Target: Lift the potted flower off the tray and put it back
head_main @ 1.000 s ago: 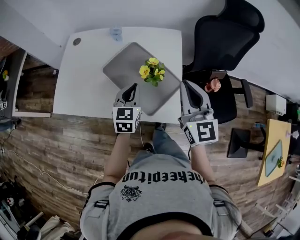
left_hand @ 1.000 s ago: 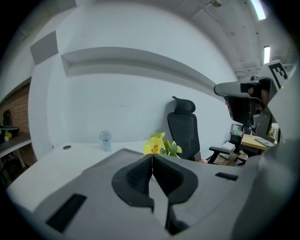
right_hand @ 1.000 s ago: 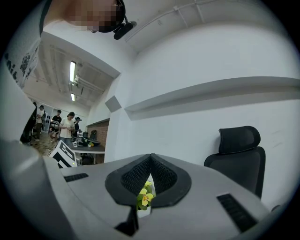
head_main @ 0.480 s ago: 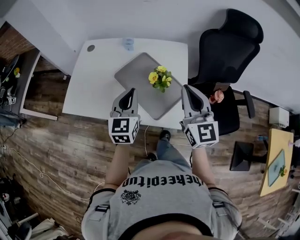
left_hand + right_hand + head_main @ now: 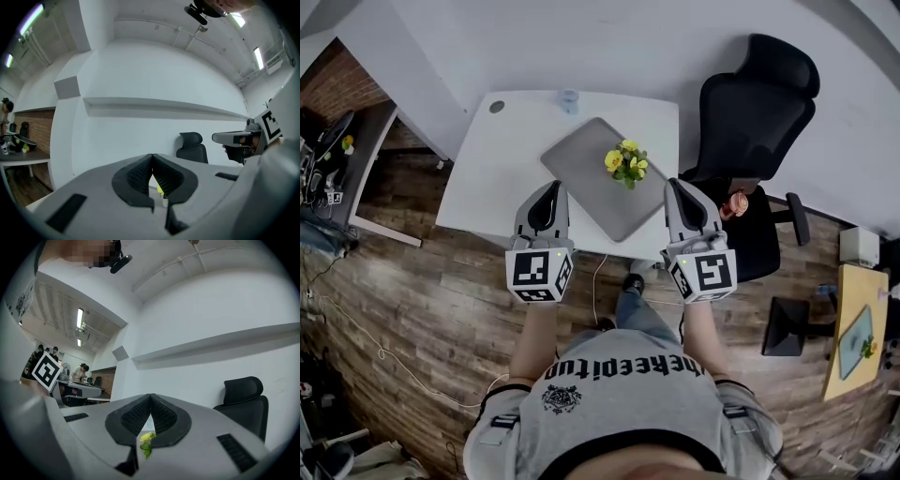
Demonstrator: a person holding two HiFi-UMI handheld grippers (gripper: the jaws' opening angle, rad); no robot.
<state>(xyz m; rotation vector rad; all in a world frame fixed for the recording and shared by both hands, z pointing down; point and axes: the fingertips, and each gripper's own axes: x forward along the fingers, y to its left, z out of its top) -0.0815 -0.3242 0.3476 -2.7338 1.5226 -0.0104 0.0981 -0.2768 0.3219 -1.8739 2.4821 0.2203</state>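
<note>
A potted plant with yellow flowers (image 5: pixel 627 163) stands on the right part of a grey tray (image 5: pixel 581 169) on the white table (image 5: pixel 506 169). My left gripper (image 5: pixel 551 188) hovers over the table's near edge, left of the tray's near corner, with its jaws shut and nothing between them. My right gripper (image 5: pixel 674 187) hangs at the table's near right corner, right of the pot, jaws shut and empty. Through the slit under the left gripper (image 5: pixel 152 164) shows a bit of yellow flower (image 5: pixel 160 190). Below the right gripper (image 5: pixel 150 403) the flower (image 5: pixel 147 438) peeks out too.
A black office chair (image 5: pixel 750 103) stands right of the table. A small clear cup (image 5: pixel 569 100) sits at the table's far edge, and a round cable hole (image 5: pixel 497 107) at its far left corner. A dark desk (image 5: pixel 337 150) is at the left. The floor is wood.
Both grippers have drawn back toward the person and risen, the left one more. The flower stays on the tray. The head view has shifted so the table sits lower in frame.
</note>
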